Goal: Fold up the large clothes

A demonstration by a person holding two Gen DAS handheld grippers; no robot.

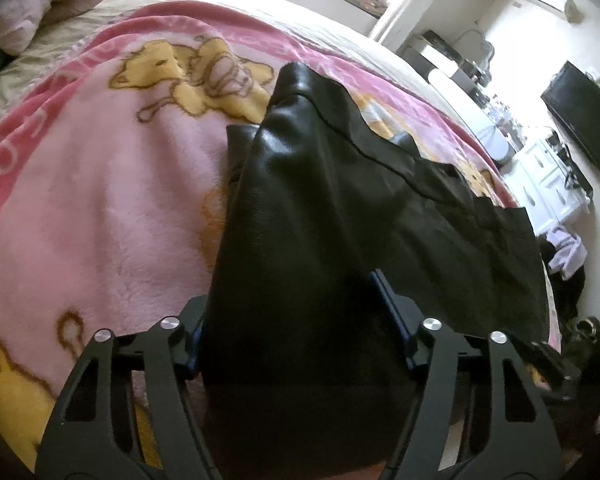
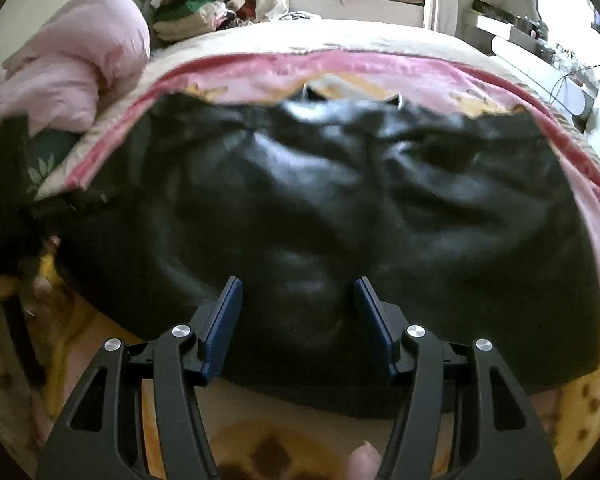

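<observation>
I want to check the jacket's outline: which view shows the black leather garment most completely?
The right wrist view: the black leather garment lies spread across the pink blanket, though blurred. The left wrist view shows one bunched, sharper part.

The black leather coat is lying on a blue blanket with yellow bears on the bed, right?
Not quite. The blanket is pink, not blue; the left wrist view shows it clearly. The rest is right: the black leather coat lies on it on the bed, and the blanket has yellow bears.
</observation>
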